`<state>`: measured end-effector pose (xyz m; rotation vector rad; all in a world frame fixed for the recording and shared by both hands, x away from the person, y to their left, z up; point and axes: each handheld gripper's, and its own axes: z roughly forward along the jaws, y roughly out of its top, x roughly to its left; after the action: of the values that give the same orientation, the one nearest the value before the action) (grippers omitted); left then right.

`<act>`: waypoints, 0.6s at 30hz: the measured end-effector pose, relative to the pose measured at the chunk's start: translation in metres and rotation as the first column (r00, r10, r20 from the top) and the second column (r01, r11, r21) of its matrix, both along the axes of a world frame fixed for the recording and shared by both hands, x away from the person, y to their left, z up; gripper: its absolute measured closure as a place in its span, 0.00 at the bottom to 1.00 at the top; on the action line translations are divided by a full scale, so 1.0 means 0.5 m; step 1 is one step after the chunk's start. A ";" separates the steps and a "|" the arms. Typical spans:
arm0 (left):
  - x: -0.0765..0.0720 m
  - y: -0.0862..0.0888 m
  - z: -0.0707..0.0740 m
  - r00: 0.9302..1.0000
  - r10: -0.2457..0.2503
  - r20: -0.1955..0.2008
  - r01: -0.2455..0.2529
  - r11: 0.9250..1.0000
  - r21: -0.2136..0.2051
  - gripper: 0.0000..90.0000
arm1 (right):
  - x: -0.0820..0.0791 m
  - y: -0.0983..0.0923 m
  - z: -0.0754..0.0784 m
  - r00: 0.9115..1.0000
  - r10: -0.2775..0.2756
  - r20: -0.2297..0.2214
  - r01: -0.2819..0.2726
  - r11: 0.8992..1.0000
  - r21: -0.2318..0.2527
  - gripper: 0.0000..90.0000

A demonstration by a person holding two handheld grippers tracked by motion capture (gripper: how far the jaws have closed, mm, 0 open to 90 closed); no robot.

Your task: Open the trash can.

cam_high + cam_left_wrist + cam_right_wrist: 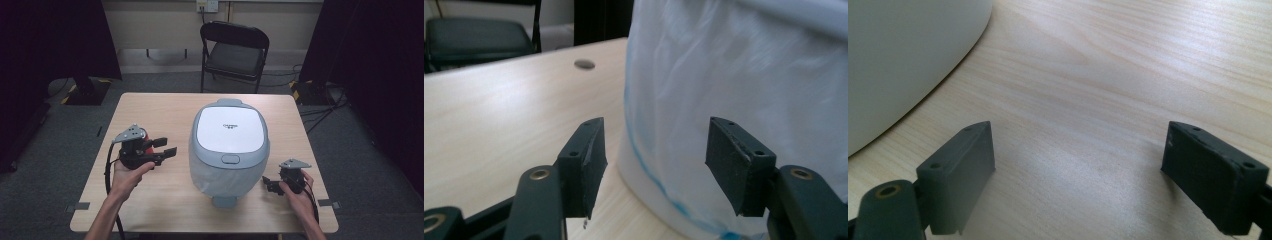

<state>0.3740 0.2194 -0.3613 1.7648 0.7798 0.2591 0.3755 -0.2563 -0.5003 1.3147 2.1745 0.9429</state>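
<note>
In the left gripper view, the left gripper (654, 165) is holding its jaws wide apart with nothing between them, and they are pointing at the white, plastic-wrapped side of a rice cooker (744, 100), which is sitting just beyond the tips on the pale wooden bench (499, 115). A thin blue line is running down the wrapping near the cooker's base. In the high view, this left gripper (167, 147) is resting in the person's left hand (127, 172) just left of the cooker, jaws aimed toward it but not touching it, a cable trailing down from it toward the bench's near edge.

In the right gripper view, the right gripper (1078, 170) is also keeping its jaws spread wide and empty, hovering low over bare wood, with the cooker's curved white wall (903, 60) lying off to the upper left, apart from the jaws. In the high view, the right gripper (270, 184) is sitting in the person's right hand (300, 195) near the cooker's front right corner, close beside it.

The rice cooker (229, 145) is standing in the middle of the bench (150, 107), lid shut, its grey-rimmed white top facing up. Behind the bench, a black folding chair (234, 52) is standing on grey carpet, and dark curtains are hanging at both sides.
</note>
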 end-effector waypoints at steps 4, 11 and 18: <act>-0.016 -0.003 0.038 0.998 -0.018 0.063 0.018 1.000 -0.010 0.51 | 0.000 0.000 0.000 1.000 0.000 0.000 0.000 1.000 0.000 0.14; -0.048 -0.035 0.102 0.983 -0.057 0.176 0.070 0.995 -0.068 0.84 | 0.000 0.000 0.000 1.000 0.000 0.000 0.000 1.000 0.000 0.13; -0.056 -0.108 0.138 0.960 -0.198 0.197 0.213 0.975 -0.060 1.00 | 0.000 0.000 0.000 1.000 0.000 0.000 0.000 1.000 0.000 0.13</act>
<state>0.3462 0.1654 -0.2922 1.7014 0.4595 0.2487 0.3755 -0.2563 -0.5003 1.3144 2.1745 0.9430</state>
